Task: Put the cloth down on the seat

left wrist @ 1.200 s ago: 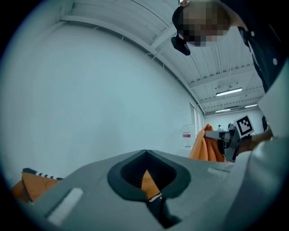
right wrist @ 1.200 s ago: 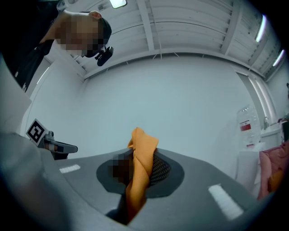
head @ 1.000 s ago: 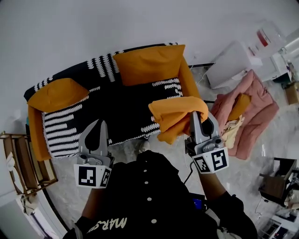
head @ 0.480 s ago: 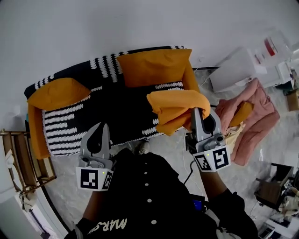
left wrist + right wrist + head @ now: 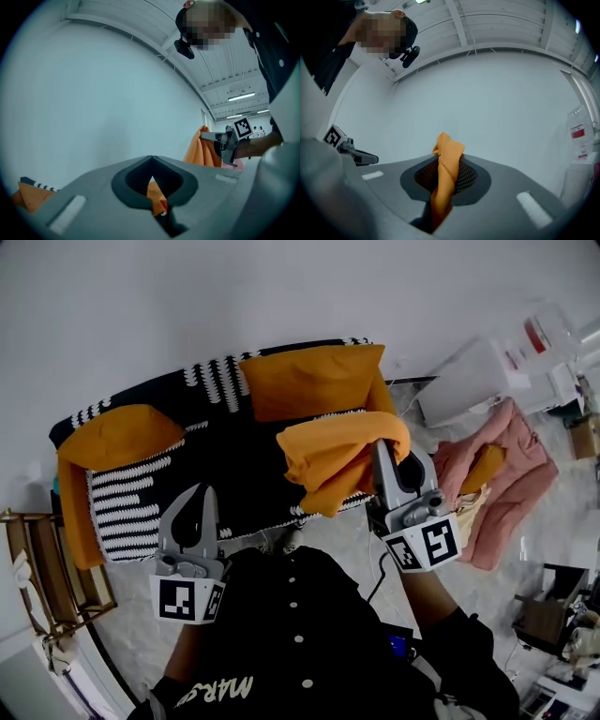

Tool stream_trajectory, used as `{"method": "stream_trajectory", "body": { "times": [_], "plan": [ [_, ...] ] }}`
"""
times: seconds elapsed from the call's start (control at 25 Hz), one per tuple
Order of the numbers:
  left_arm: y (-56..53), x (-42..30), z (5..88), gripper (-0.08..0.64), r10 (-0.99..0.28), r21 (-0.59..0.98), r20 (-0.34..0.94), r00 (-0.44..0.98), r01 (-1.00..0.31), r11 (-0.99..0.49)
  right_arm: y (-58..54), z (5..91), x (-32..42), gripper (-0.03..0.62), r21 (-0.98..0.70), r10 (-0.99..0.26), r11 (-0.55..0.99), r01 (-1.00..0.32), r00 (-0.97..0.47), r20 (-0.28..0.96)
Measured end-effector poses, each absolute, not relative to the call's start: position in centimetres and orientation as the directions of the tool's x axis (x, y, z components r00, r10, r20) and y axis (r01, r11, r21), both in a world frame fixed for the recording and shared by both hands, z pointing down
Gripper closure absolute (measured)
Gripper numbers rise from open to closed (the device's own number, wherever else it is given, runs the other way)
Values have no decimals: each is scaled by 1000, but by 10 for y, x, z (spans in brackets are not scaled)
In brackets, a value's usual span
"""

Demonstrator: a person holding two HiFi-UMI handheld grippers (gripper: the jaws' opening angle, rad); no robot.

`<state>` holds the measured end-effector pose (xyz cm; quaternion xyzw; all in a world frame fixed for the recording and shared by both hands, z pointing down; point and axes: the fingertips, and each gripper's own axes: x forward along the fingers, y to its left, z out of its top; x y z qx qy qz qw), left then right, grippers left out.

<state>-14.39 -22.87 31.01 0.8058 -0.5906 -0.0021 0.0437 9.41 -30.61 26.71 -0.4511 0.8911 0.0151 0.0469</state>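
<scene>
Over the right end of the seat [image 5: 234,474], at about one o'clock from my chest, my right gripper [image 5: 382,448] is pinching the orange cloth [image 5: 333,457] — its jaws are clamped on a twisted ridge of fabric that stands up between the ribbed pads, and the rest drapes toward nine o'clock in thick, rounded folds. It looks soft, matte and limp, perhaps fleecy or knitted, and light enough, I'd judge, for one pinch to carry. Nothing about it seems fragile or slippery, but it will sag wherever it isn't supported. Held by one bunched edge it should drop in a heap, so a second hold on the corner hanging at seven o'clock would help lay it flat. My left gripper [image 5: 200,495], down at seven o'clock, has its jaws pressed together on nothing — the orange sliver behind their tips I take for something beyond. The seat wears a black cover with white woven dashes, and plump orange cushions [image 5: 309,379] sit at its back.
</scene>
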Motion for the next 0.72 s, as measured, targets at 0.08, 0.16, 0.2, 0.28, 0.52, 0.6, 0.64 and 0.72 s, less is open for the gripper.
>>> {"method": "stream_trajectory", "body": {
  "times": [0.08,0.16,0.2,0.28,0.52,0.6,0.64,0.72],
  "plan": [
    [-226,-147,313,560,-954,76,62,294,-954,-289,-308,271,87,529,-12,-791,609,-793,-606,-86],
    [-224,-148,315,560,-956,71,75,285,-957,-280,-310,275,81,529,-8,-779,625,-781,-623,-79],
    [-223,-148,317,560,-957,65,81,279,-960,-274,-311,277,78,529,-5,-772,633,-774,-631,-76],
    [-220,-150,321,560,-959,58,96,268,-963,-264,-316,284,69,529,0,-757,651,-759,-649,-69],
    [-205,-142,336,560,-951,64,160,266,-964,-259,-330,326,47,529,-4,-716,698,-716,-698,-6],
    [-202,-138,339,560,-948,64,175,267,-964,-260,-335,341,40,529,0,-704,710,-704,-710,13],
    [-199,-136,342,560,-946,64,185,267,-964,-259,-338,349,36,529,2,-699,715,-699,-715,21],
    [-194,-132,350,560,-941,61,212,265,-964,-258,-342,366,28,528,7,-688,725,-689,-724,40]
  ]
}}
